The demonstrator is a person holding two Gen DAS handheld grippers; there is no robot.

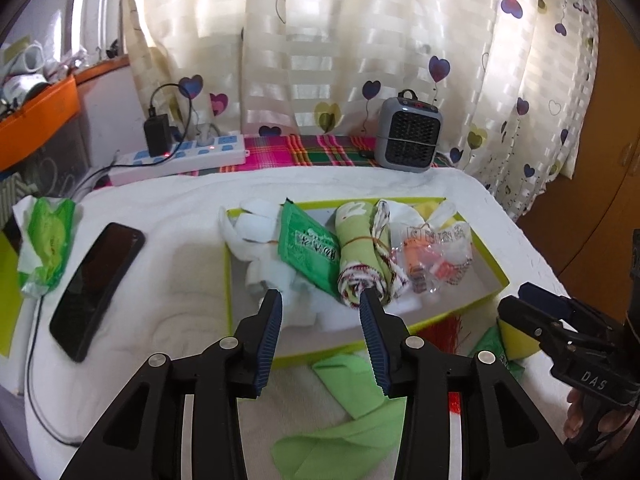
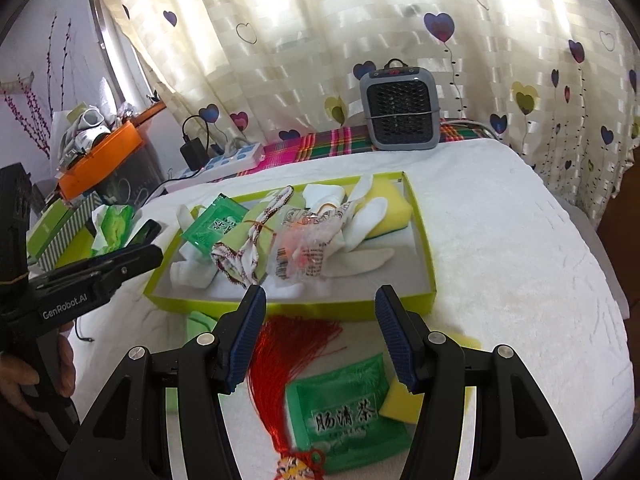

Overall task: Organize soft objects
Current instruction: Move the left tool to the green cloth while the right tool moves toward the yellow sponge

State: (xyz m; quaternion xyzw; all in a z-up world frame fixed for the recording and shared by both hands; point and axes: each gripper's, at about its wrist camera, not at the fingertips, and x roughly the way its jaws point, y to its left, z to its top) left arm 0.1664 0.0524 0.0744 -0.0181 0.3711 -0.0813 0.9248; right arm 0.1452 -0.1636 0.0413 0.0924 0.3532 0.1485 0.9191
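A white plush cover [image 2: 520, 240] spreads over the whole work surface, and on it sits the landmark of the scene: a shallow lime-edged box [image 2: 420, 220], already loaded with soft goods. Inside the box lie white socks [image 1: 260, 220] at its left end, a green sachet [image 1: 308, 252] leaning on them, a rolled patterned cloth [image 1: 360, 260] bound with a rubber band in the middle, a crinkled clear packet [image 1: 436, 256] with orange contents to the right of the roll, and a yellow sponge [image 2: 394, 200] at the far right corner. Behind the box stands a small grey heater [image 2: 400, 112], with a white power strip [image 1: 188, 156] on the plaid cloth off to the box's far left. Left of the box lies a dark phone [image 1: 96, 292], face up, and beyond it an opened green tissue pack [image 1: 48, 240]. In front of the box rest a pale green cloth [image 1: 352, 420], a red tassel [image 2: 288, 360], a second green tea sachet [image 2: 344, 412] (printed with Chinese characters) and another yellow sponge [image 2: 400, 404], partly under the sachet's right edge. The left gripper [image 1: 320, 308] hovers over the box's near edge, jaws apart and empty. The right gripper [image 2: 320, 312] hangs above the tassel and sachet, jaws likewise spread wide, holding nothing.
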